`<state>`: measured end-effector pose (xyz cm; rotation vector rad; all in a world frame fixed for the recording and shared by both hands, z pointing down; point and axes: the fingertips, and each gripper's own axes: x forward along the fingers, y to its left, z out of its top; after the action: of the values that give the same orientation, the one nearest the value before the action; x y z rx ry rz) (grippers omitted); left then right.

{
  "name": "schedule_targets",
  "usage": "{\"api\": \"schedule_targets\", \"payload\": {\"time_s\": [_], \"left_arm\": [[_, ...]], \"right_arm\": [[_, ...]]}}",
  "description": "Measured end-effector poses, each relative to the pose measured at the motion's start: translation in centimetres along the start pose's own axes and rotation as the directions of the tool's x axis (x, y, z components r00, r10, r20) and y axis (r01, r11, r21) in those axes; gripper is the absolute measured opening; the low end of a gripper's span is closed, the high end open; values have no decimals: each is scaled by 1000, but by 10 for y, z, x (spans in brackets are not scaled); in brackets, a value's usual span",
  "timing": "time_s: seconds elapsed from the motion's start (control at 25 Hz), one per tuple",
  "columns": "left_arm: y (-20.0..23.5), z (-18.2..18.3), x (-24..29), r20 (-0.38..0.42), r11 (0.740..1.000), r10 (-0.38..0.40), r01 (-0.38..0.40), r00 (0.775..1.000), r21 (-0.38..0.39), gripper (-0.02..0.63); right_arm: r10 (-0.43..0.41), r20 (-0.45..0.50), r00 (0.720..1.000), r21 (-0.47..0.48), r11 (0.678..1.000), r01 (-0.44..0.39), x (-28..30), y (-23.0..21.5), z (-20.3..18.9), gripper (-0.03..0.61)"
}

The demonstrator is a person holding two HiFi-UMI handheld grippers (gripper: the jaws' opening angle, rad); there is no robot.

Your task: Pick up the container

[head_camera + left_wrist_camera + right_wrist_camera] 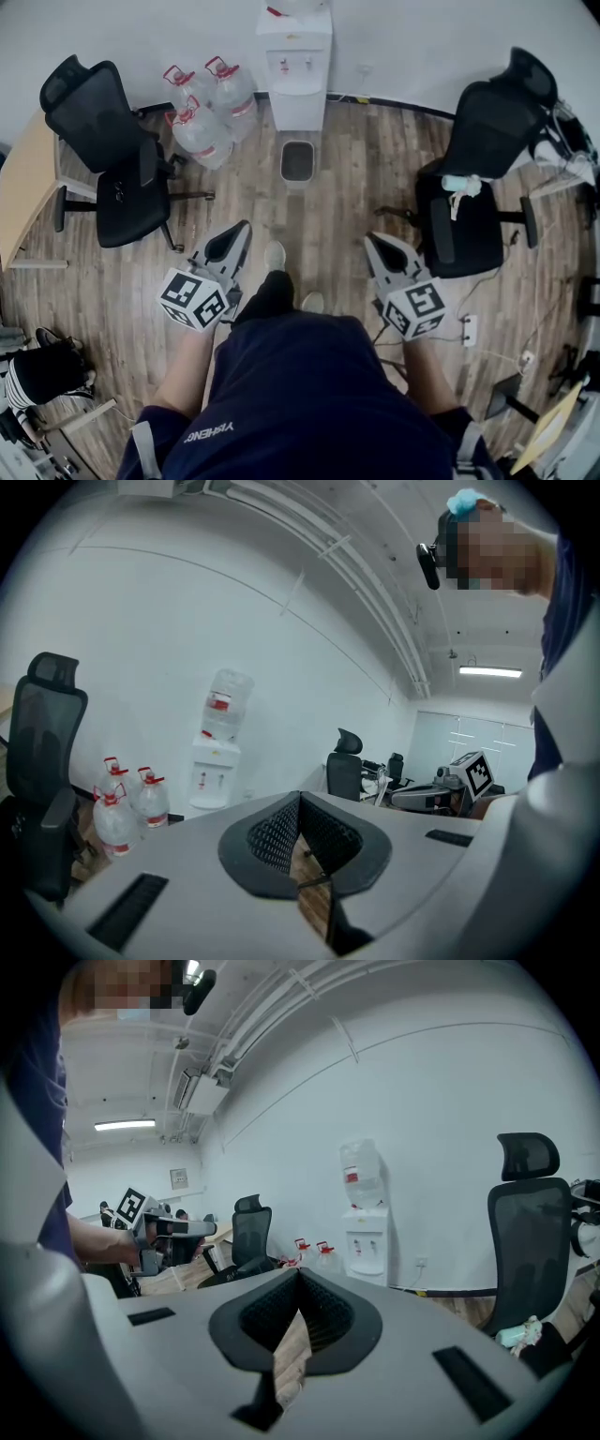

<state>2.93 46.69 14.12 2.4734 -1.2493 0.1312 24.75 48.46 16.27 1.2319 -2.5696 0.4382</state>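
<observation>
Since nothing lies within reach yet, the left gripper [241,229] and the right gripper [373,240] are carried side by side in the lower middle of the head view, each pointed toward the top of the frame and tipped only slightly downward. In the left gripper view the jaws of the left gripper [300,800] are seen pressed together with nothing between the ribbed pads, and the same closed, empty state is shown for the right gripper [298,1275] in its own view; this is judged a carrying posture, not a grasp. The likeliest object of the task, a grey open container [297,161], stands upright on the wooden floor [361,192] in the upper middle of the head view, just below the white water dispenser [296,66], presumably set there to catch drips. It is well apart from both grippers, and in the gripper views it is hidden behind the gripper bodies. To its left, three water jugs [208,114] are clustered against the wall as spares for the dispenser. A black office chair [117,164] at the left and another black office chair [476,183] at the right flank an open lane of floor, through which a straight approach appears possible. Both sets of jaws would have to be opened before the rim could be taken.
</observation>
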Motion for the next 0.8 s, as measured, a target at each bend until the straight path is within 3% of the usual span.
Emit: {"api": "schedule_targets", "payload": {"time_s": [0.4, 0.8], "left_arm": [[53, -7, 80, -34, 998, -42, 41, 999, -40, 23], [208, 15, 174, -133, 996, -65, 55, 989, -76, 23]], "right_arm": [[-18, -79, 997, 5, 1000, 19, 66, -47, -5, 15], [-15, -178, 984, 43, 999, 23, 238, -90, 29, 15]]}}
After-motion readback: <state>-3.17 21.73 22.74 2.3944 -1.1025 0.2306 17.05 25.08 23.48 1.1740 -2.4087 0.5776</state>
